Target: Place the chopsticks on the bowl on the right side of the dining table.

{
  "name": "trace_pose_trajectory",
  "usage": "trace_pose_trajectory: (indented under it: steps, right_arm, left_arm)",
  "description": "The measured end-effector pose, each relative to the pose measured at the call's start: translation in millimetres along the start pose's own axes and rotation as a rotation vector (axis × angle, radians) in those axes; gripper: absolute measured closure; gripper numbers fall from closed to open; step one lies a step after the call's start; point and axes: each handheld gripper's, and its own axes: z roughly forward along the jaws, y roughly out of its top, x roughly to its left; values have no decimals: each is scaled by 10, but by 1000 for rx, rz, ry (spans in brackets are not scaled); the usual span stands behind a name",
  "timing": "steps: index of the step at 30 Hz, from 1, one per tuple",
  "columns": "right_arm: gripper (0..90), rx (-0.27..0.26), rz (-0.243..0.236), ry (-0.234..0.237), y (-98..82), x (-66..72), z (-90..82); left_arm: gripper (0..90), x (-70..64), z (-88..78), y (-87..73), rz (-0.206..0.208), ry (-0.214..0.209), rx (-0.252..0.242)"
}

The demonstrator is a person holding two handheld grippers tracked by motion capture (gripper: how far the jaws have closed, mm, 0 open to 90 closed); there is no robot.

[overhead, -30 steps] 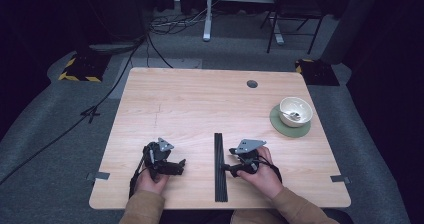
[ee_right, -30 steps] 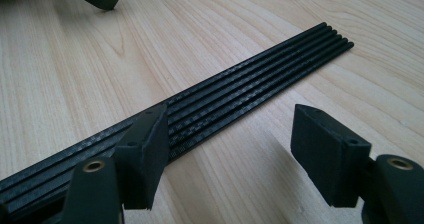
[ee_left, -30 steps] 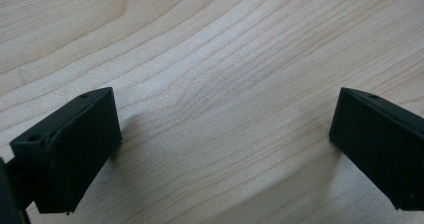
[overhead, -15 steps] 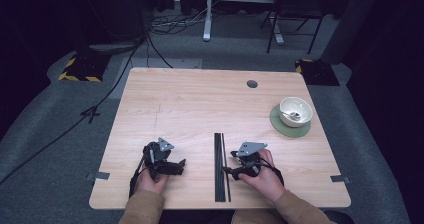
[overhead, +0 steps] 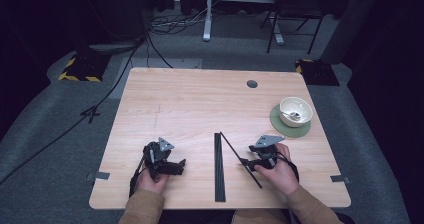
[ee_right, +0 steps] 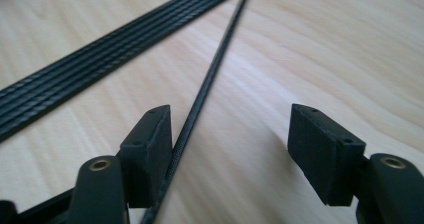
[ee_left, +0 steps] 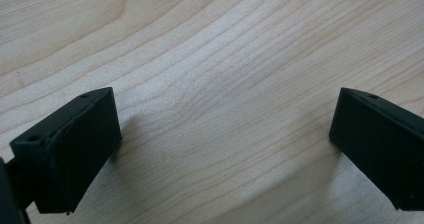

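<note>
Black rods on table; one rod splayed off the bundle beside the right gripper.

Bundle of thin black rods [overhead: 219, 169] lies straight at the table's [overhead: 200, 104] near centre. A single rod [overhead: 240, 159] slants away from the bundle's far end toward the right gripper [overhead: 251, 162], whose jaws stand wide apart; the rod [ee_right: 210, 79] runs just along the inner face of one jaw, unclamped. Left gripper [overhead: 176, 167] rests on bare wood to the left, jaws wide, holding nothing. White bowl [overhead: 295, 111] on a green saucer [overhead: 291, 126] sits far right.
</note>
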Motion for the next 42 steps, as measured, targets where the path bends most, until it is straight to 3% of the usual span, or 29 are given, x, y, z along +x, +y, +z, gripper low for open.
trace_pose_trajectory:
  steps: [5, 11, 14, 19, 25, 32, 38, 42]
  right_arm:
    - [386, -28, 13, -16, 12, -49, -71]
    - [668, -16, -54, 38, 67, 51, -80]
    - [742, 16, -65, 54, 65, 67, -47]
    - [832, 44, -39, 48, 39, 13, -11]
    - [817, 41, -1, 5, 1, -144, -28]
    - [841, 40, 21, -6, -9, -206, -39]
    - [859, 32, 73, -31, -35, -325, -65]
    - [861, 29, 72, -29, -49, -363, -81]
  left_arm:
    - [3, 0, 1, 0, 0, -2, 0]
    - [3, 0, 0, 0, 0, 0, 0]
    - [3, 0, 0, 0, 0, 0, 0]
    - [4, -1, 2, -2, -1, -4, -2]
    - [4, -1, 2, -2, -1, -3, -2]
    - [4, -1, 2, -2, -1, -3, -2]
    - [4, -1, 2, -2, -1, -3, -2]
    - [4, -2, 3, -3, -2, -3, -4]
